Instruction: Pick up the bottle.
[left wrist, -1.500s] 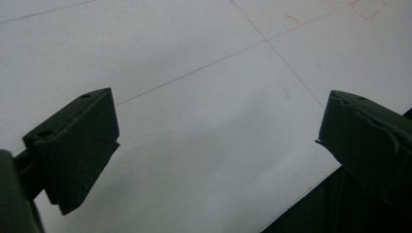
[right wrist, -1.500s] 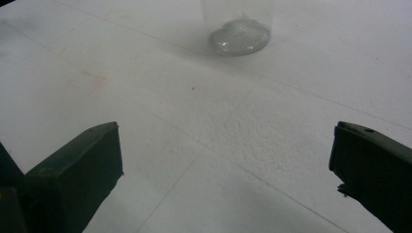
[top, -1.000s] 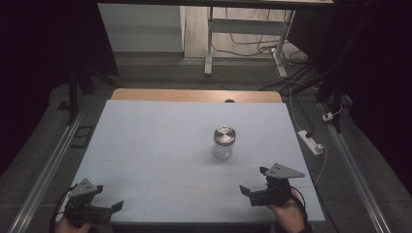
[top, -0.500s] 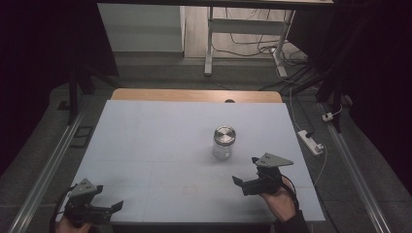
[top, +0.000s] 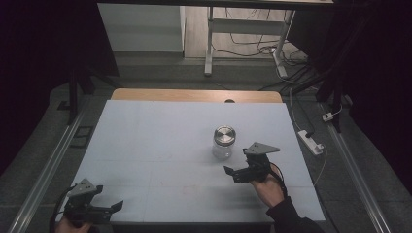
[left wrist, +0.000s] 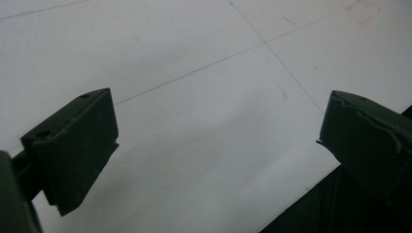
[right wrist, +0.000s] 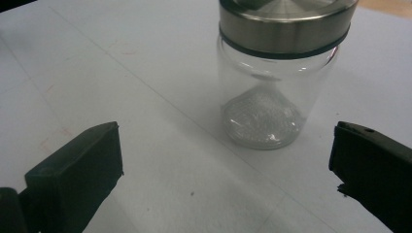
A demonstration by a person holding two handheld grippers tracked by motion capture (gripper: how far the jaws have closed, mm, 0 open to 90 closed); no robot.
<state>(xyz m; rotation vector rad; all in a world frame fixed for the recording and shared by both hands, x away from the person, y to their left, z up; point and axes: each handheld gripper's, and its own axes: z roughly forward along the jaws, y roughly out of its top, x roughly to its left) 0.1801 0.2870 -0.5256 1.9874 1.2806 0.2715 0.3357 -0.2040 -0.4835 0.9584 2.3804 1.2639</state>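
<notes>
Since a second ago the right gripper has slid up and leftward from the lower right of the high view, closing in on the glass jar; the jar itself has not shifted, and the left gripper has stayed put at the lower left.

From where I stand, the jar sits upright on the white table, a little right of centre in the high view, its metal lid on. The right gripper is just below and to the right of it, near but not touching, held in a hand with a dark sleeve coming in from the bottom edge.

In the right gripper view the jar stands in the upper middle of the frame, beyond the two black jaws, which are spread wide with nothing between them. Its base looks textured through the glass.

In the left gripper view the jaws are likewise wide apart over bare table, at its near edge.
</notes>
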